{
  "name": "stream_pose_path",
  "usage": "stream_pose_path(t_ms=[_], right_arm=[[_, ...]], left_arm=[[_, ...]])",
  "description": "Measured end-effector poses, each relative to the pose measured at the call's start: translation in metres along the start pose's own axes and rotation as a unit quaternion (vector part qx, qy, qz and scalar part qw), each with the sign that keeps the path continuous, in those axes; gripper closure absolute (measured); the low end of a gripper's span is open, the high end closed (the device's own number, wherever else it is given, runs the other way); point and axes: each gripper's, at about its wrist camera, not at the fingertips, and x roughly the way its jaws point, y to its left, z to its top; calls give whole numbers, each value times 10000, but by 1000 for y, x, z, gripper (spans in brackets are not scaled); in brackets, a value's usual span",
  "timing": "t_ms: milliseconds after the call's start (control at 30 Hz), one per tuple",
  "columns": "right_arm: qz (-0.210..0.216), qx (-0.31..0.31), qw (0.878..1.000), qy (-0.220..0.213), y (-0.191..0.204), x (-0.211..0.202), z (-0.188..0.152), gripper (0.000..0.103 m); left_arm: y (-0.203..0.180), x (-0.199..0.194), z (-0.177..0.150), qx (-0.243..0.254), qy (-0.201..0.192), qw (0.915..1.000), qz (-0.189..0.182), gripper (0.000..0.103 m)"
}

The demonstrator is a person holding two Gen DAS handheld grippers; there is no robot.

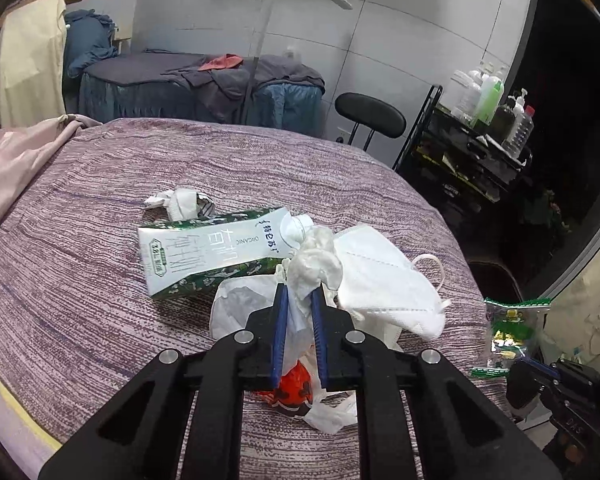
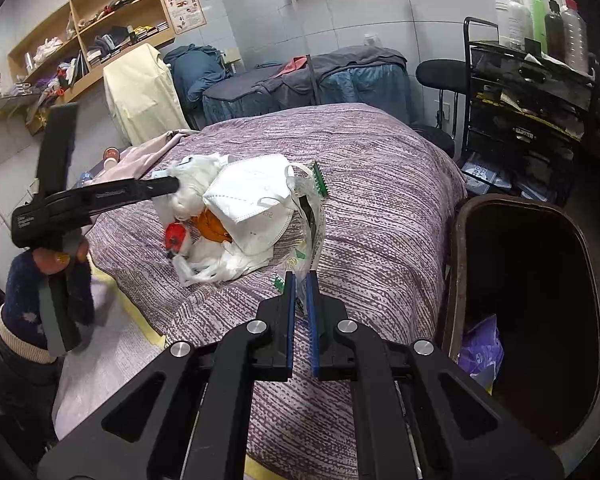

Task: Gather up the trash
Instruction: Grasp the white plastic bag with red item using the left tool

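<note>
My left gripper (image 1: 300,294) is shut on a crumpled white tissue (image 1: 316,264), held just above the trash pile on the purple bedspread (image 1: 100,240). Behind the tissue lie a green and white milk carton (image 1: 212,252) and a white face mask (image 1: 388,276). Under the fingers is a white plastic bag (image 1: 236,304) with something red (image 1: 296,388) in it. In the right wrist view my right gripper (image 2: 300,280) is shut on a clear wrapper with green edges (image 2: 314,216), near the bed's right side. The left gripper (image 2: 174,184) shows there at the pile's left.
A dark brown bin (image 2: 460,280) stands open beside the bed at the right, with a purple bag (image 2: 480,352) inside. A crumpled paper (image 1: 180,200) lies behind the carton. A black cart (image 2: 528,92) with bottles and a black stool (image 1: 370,114) stand beyond the bed.
</note>
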Motion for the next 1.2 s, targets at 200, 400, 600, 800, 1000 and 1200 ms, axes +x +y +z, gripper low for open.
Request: stream_pose_path(t_ms=[200, 400, 600, 800, 1000, 1200], right_arm=[[0, 81, 9999, -130, -7, -13, -2, 97], [2, 123, 9998, -186, -10, -21, -4, 97], [-3, 155, 9997, -180, -13, -23, -7, 97], [9, 195, 9997, -158, -14, -21, -7, 97], [15, 250, 9995, -187, -15, -24, -9, 97], [-20, 319, 9991, -293, -23, -34, -10, 97]], left_arm=[[-5, -40, 3, -11, -431, 9990, -154, 98], [-3, -43, 1, -50, -359, 9993, -70, 98], [16, -16, -26, -409, 234, 9979, 447, 50], [3, 36, -44, 78, 1199, 9886, 910, 42], [13, 53, -34, -39, 1418, 9863, 840, 77], [19, 2, -42, -292, 752, 9954, 520, 80]])
